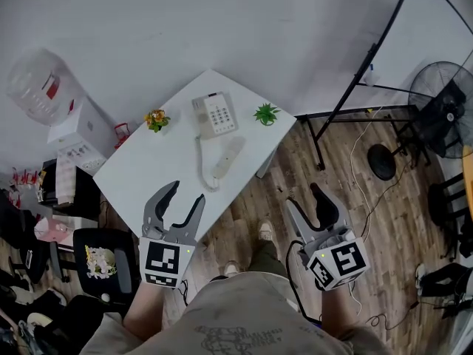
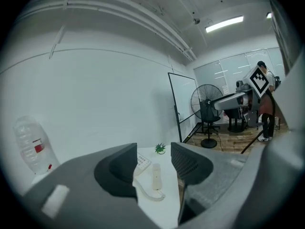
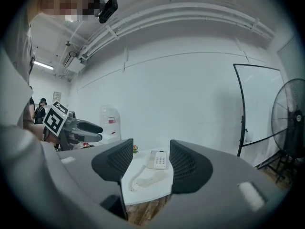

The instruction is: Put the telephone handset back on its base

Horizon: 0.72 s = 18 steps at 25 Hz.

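My L gripper and R gripper both hang open w/ nothing in them, and the handset lies ahead on the table, just short of its base, long axis running away from me, nearer the L one I'd say.

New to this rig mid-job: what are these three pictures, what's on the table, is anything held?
A person holds a two-jaw gripper in each hand. One picture is from a head camera looking down; the others look along each gripper's jaws. On the white table: a cream push-button telephone base, its cream handset lying beside it on a coiled cord, a small pot of orange flowers, a small green potted plant. The left gripper and the right gripper are open, holding nothing.
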Tool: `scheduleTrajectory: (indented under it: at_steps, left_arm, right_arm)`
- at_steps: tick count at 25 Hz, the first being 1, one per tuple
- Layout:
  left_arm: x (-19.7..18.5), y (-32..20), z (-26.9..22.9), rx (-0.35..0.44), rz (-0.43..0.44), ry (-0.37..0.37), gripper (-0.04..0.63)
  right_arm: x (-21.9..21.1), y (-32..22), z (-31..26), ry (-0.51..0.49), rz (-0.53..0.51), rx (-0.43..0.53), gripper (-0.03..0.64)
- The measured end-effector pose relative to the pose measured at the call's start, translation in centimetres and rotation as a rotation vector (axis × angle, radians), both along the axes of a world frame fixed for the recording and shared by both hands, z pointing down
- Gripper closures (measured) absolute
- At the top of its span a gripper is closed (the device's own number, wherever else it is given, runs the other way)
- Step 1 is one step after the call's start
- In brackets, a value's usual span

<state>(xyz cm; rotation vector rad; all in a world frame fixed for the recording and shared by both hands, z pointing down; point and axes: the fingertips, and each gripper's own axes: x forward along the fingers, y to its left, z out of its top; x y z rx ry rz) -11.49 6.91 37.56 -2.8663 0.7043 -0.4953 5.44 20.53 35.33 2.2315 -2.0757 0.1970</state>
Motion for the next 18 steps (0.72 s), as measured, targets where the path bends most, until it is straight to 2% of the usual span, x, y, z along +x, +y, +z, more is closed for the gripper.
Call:
scheduleTrajectory:
  at_steps: [7,13,18]
  left_arm:
    - [3.7,-3.8,0.9,-0.012,-0.065,-0.019,0.379]
    - [7.6,-7.9,1.3,-0.019,-0.161,-0.047,0.379]
    - [10.5,-11.3,0.6,-0.037,-0.273,-0.037,0.379]
  right_arm:
    - [4.9,-5.3,0.7,-0.013,-0.056,-0.004,0.365]
    - [9.8,-11.4,1.4,-0.012,-0.166,-0.026,0.365]
    - [13.6,-16.7,1.2,-0.024,-0.277,-0.032,0.365]
